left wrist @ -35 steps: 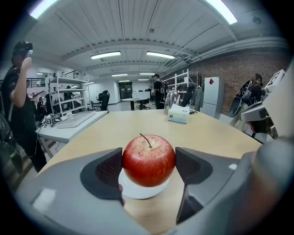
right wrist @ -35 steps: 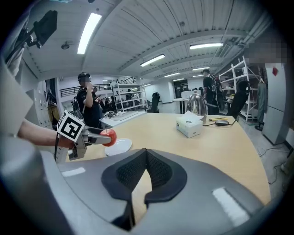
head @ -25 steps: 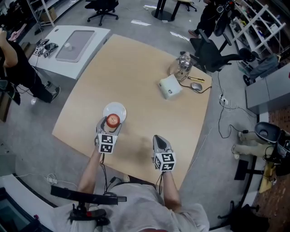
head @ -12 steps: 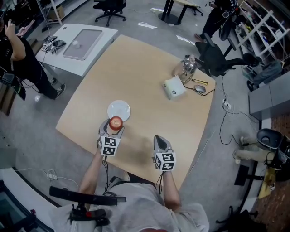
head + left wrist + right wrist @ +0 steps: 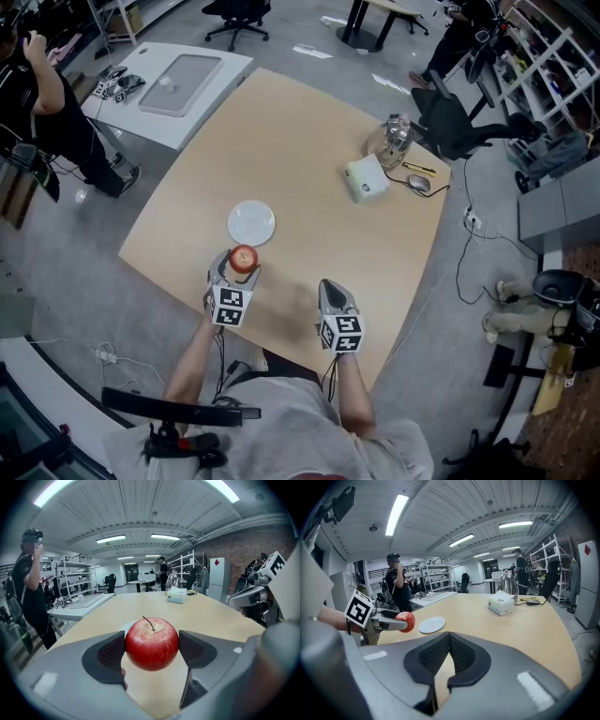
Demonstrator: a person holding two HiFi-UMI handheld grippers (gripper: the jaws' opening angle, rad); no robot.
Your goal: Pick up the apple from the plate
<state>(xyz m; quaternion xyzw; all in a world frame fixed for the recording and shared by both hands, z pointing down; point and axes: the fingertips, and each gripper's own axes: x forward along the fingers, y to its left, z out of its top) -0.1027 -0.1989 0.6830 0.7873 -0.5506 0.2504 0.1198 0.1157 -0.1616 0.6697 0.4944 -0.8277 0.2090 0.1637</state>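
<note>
Head view: left tool is closed on the apple, which sits between its two jaws near the front edge of the worktop. Apple is off the plate; the plate lies empty just beyond it, white and round, with a small gap between the two. Left gripper view: both dark pads press against the apple's sides, jaws standing wide around the fruit. Apple is red with pale speckling, stem up and roughly upright, bare worktop showing below it. Only a sliver of the plate shows behind the apple in this view. Right gripper view: apple is carried clear of the worktop surface, at the tip of the left tool, on the near side of the plate. Right tool is beside the left one, well apart from apple and plate. Its jaws are together, pad tips meeting, nothing between them. Far side of the worktop holds a white box and, just beyond it, a glass jug; both are well apart from the plate. A person in dark clothes stands off the worktop's left side, near a second, white table.
</note>
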